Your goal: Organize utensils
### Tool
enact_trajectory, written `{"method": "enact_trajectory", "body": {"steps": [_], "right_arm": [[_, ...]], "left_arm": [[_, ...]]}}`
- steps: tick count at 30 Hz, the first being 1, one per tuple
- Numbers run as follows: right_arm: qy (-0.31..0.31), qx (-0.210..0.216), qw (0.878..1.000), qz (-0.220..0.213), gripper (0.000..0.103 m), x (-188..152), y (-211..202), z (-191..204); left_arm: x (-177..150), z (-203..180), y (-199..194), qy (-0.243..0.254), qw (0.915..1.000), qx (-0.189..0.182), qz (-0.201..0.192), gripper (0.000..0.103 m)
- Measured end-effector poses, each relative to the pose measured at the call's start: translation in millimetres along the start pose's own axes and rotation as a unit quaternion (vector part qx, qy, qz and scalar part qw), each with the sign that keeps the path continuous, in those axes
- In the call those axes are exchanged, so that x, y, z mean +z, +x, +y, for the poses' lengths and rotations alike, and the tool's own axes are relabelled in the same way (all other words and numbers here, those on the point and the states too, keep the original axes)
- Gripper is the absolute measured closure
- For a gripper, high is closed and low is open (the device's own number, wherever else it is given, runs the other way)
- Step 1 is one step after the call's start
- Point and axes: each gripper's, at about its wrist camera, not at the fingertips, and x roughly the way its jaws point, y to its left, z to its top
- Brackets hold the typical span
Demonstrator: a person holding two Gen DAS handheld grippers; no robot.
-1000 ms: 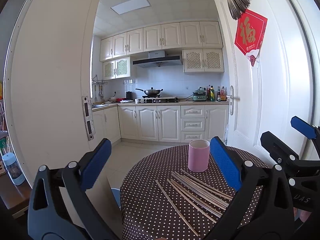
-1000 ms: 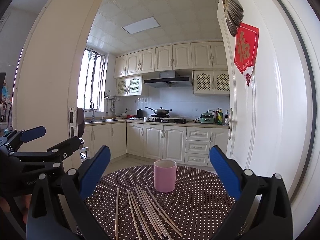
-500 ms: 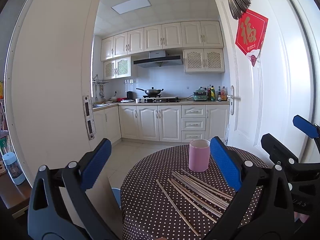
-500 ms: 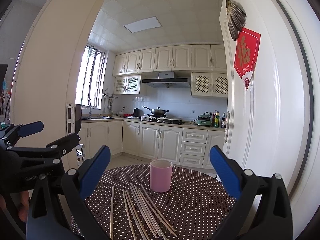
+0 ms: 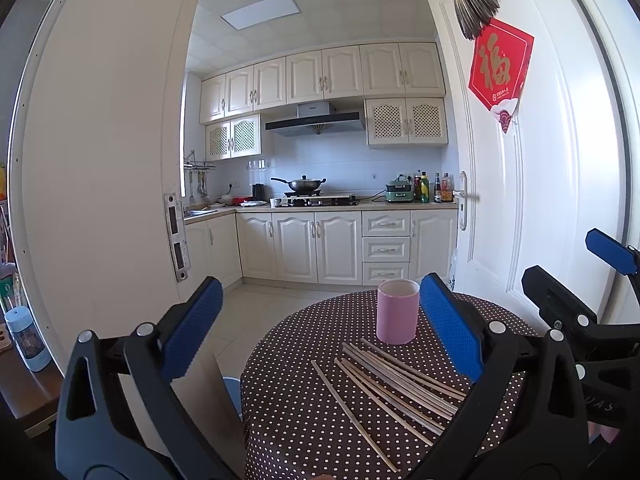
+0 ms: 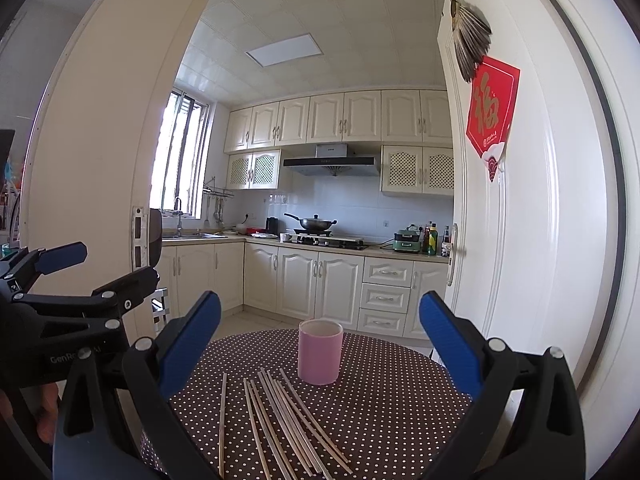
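While both claws hang above near edge of polka-dot table, left gripper and right gripper spread wide, holding nothing. Chopsticks lie loose, fanned flat mid-table, one stray off left; pink cup upright just beyond far tips. My guess: sticks light, stiff, thin, bit slippery. I'd pinch one near middle, else it pivots or rolls.

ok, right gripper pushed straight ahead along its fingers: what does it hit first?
Probably nothing on the table. The right gripper is open and aimed level, and its axis looks to pass above the pink cup, toward the kitchen cabinets. Depth is unclear; tilted slightly down, it would meet the cup before the chopsticks.
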Motion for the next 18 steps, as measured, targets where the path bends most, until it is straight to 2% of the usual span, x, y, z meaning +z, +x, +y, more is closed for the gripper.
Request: {"method": "enact_trajectory", "body": {"steps": [18], "right_arm": [[-0.006, 0.004, 1.000, -0.003, 0.007, 0.4, -0.2, 0.9]], "left_arm": [[1.4, 0.9, -0.1, -0.002, 1.0000, 0.000, -0.001, 0.006]]}}
